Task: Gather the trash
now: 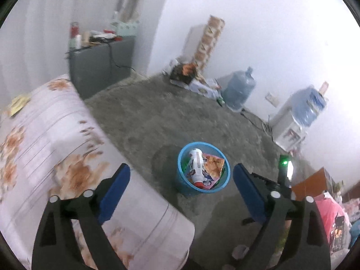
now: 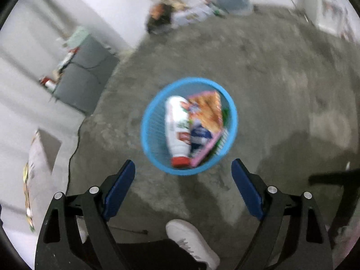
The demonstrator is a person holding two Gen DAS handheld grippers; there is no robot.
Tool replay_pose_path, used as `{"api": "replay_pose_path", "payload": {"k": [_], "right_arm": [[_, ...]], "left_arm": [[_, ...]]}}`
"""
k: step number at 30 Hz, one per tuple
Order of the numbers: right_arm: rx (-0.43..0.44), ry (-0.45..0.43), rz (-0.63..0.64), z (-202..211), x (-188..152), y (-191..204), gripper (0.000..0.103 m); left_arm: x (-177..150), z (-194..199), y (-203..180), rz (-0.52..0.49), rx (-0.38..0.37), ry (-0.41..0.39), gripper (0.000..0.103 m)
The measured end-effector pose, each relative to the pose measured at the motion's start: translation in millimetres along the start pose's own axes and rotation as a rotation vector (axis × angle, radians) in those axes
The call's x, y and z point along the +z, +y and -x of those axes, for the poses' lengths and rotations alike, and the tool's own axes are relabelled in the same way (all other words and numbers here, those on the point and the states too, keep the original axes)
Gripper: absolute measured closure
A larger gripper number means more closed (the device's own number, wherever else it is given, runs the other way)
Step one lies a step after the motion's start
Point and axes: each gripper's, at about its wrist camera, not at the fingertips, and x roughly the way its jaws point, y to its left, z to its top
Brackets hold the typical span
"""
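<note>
A blue plastic basket (image 1: 181, 184) stands on the grey carpet, also in the right wrist view (image 2: 153, 144). Inside lie a white bottle with a red cap (image 1: 197, 166) (image 2: 176, 126) and an orange and pink snack packet (image 1: 213, 165) (image 2: 208, 112). My left gripper (image 1: 181, 177) is open and empty, held high, with the basket between its blue fingers. My right gripper (image 2: 183, 171) is open and empty, above the basket's near rim.
A bed with a floral cover (image 1: 51, 144) is at the left. A grey cabinet (image 1: 99, 60) with clutter stands behind it. Water jugs (image 1: 239, 87) and a dispenser (image 1: 290, 126) line the far wall. The person's white shoe (image 2: 191, 240) is below.
</note>
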Motion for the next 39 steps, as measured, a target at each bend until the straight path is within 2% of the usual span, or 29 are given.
{"api": "replay_pose_path", "payload": {"k": [1, 5, 8, 14, 19, 21, 24, 27, 30, 35, 39], "right_arm": [[0.006, -0.015, 0.032, 5.4, 0.0, 10.8, 0.019], [0.057, -0.112, 0.228, 55.8, -15.9, 75.6, 0.010], [0.101, -0.160, 0.337, 82.7, -36.9, 112.1, 0.008], [0.140, -0.161, 0.498, 105.6, -75.9, 157.6, 0.008], [0.128, -0.208, 0.604, 126.4, -98.9, 183.8, 0.008], [0.113, -0.234, 0.665, 138.4, -112.6, 196.7, 0.008], [0.074, -0.280, 0.751, 145.9, -128.4, 209.6, 0.008], [0.059, -0.287, 0.801, 148.8, -138.3, 215.2, 0.008], [0.093, -0.257, 0.816, 149.3, -146.0, 213.4, 0.008], [0.156, -0.167, 0.810, 141.7, -159.4, 204.4, 0.008], [0.127, -0.136, 0.839, 135.5, -171.6, 198.8, 0.008]], "left_arm": [[-6.8, 12.4, 0.4, 0.009, 0.022, -0.024, 0.006], [-32.0, 49.9, 1.8, 0.005, 0.118, -0.102, 0.006], [-49.9, 69.9, 8.1, 0.038, 0.182, -0.114, 0.006], [-83.4, 95.3, 23.3, 0.150, 0.387, -0.092, 0.006], [-104.3, 112.0, 33.0, 0.169, 0.534, -0.126, 0.006], [-110.3, 120.5, 35.4, 0.179, 0.570, -0.146, 0.006], [-115.2, 126.6, 38.3, 0.201, 0.597, -0.142, 0.006], [-124.5, 128.1, 39.3, 0.228, 0.622, -0.141, 0.006], [-135.5, 125.4, 42.4, 0.283, 0.614, -0.101, 0.006], [-157.2, 121.9, 41.1, 0.318, 0.660, -0.052, 0.006], [-169.1, 122.4, 36.0, 0.327, 0.684, -0.019, 0.006]]}}
